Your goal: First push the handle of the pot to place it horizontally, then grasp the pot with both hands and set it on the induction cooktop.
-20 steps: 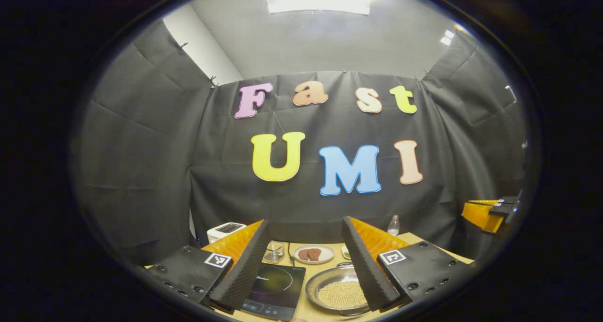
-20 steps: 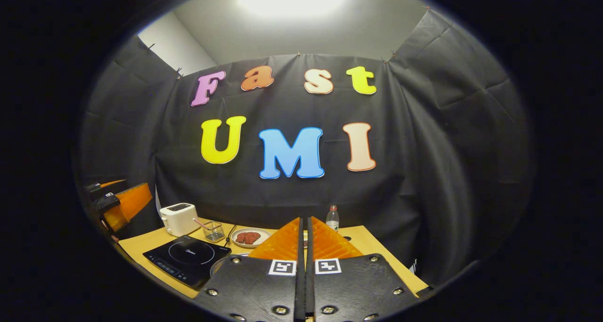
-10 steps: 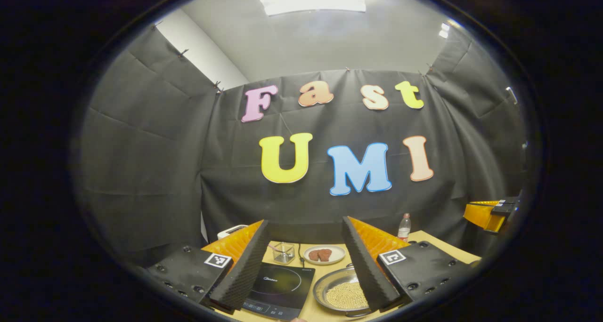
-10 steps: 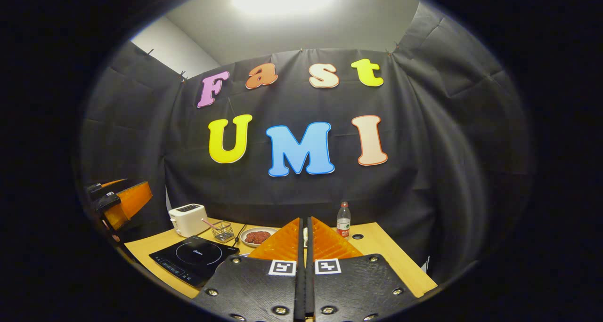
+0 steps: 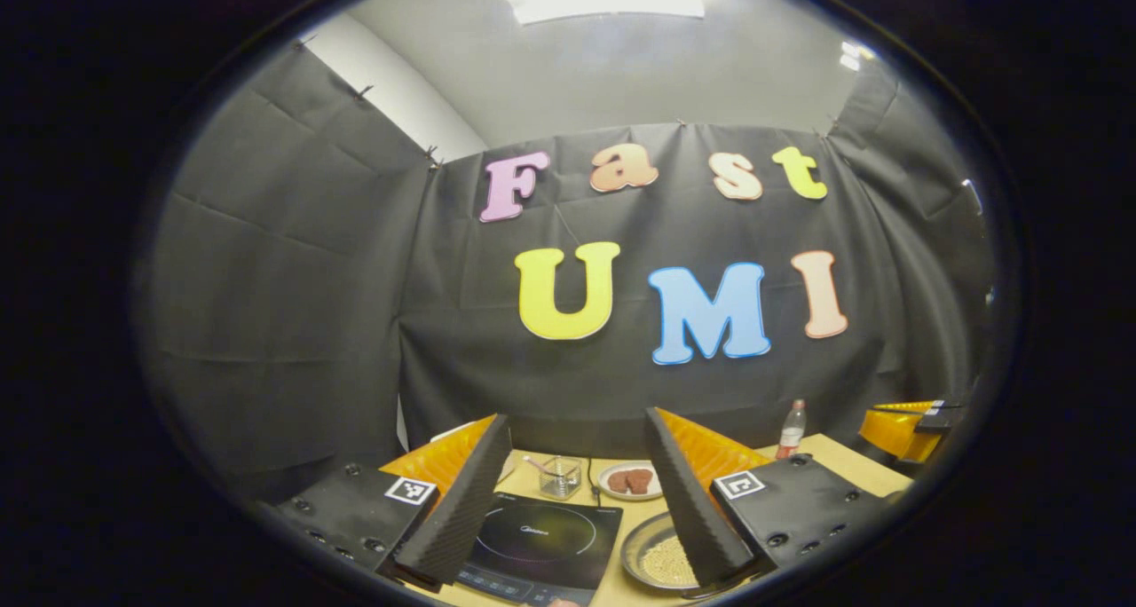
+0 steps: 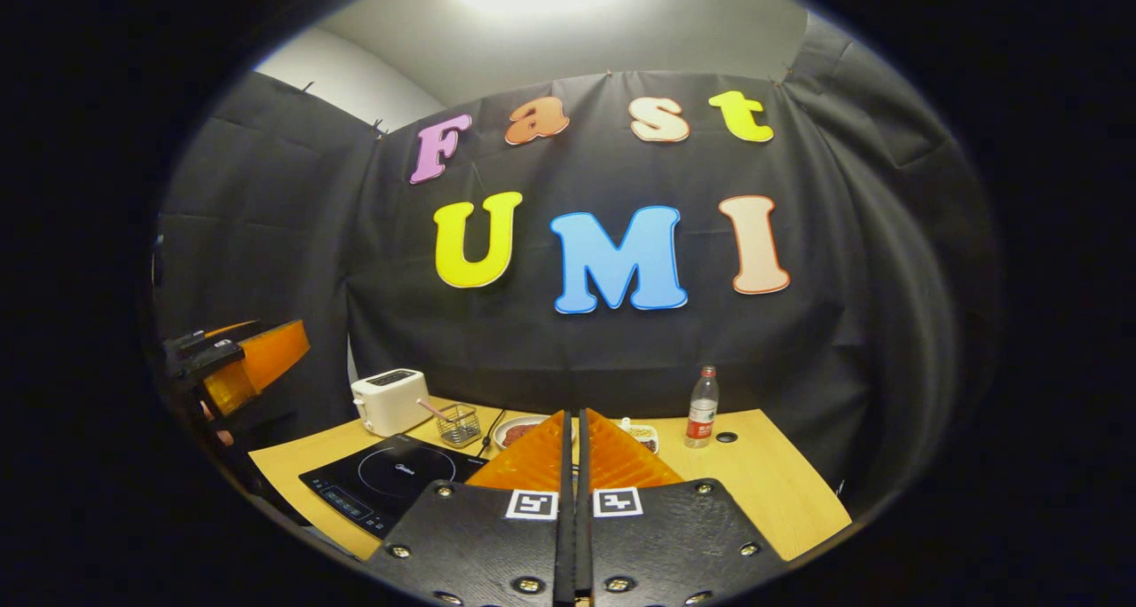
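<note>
Your left gripper [image 5: 577,492] had fingers wide apart, the pot [image 5: 652,558] at five o'clock; your right gripper [image 6: 572,465], fingers together, faced a toaster [image 6: 390,400].

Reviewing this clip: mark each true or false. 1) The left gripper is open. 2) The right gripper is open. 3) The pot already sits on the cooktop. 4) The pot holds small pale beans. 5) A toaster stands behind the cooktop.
1) True: the left gripper has its fingers spread wide.
2) False: the right gripper is shut, fingers together, with nothing between them.
3) False: the pot rests on the table beside the cooktop, not on it.
4) True: small pale beans cover the pot's bottom.
5) True: the toaster stands at the table's far edge, behind the cooktop.
</note>
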### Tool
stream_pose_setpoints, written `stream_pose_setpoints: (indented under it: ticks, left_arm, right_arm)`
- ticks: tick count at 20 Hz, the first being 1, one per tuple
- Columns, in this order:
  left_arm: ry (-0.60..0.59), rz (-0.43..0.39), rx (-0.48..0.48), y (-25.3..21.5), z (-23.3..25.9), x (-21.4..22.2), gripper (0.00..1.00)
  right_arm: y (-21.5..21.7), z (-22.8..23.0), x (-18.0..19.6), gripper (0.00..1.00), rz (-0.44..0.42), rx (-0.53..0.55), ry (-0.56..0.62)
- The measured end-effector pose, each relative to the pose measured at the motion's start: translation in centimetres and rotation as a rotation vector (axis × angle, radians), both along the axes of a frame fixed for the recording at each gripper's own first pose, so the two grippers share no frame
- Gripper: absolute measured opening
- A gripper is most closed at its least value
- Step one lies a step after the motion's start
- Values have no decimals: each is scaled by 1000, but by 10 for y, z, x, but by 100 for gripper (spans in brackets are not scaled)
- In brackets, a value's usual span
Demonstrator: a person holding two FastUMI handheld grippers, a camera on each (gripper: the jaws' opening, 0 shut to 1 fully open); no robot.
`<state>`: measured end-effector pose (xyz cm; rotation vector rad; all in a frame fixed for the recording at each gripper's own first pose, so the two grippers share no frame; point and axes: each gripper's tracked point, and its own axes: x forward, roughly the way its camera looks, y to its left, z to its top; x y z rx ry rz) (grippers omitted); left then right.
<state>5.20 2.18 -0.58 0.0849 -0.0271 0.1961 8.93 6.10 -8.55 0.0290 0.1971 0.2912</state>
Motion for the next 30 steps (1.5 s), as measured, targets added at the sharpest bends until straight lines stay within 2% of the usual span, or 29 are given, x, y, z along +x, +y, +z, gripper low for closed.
stream_pose_setpoints:
  ticks: [9,15,24,30]
  left_arm:
    - [5,66,2,52,-4,11,100]
    - [18,92,12,69,-8,12,100]
    - [44,98,-10,80,-25,18,100]
    - [47,93,-10,86,-28,20,100]
  right_arm:
    - [79,-45,4,0,176,-10,106]
    - [114,-90,-10,0,297,-24,236]
    - [145,-158,-47,0,442,-82,467]
    - [152,-201,-70,0,482,-109,615]
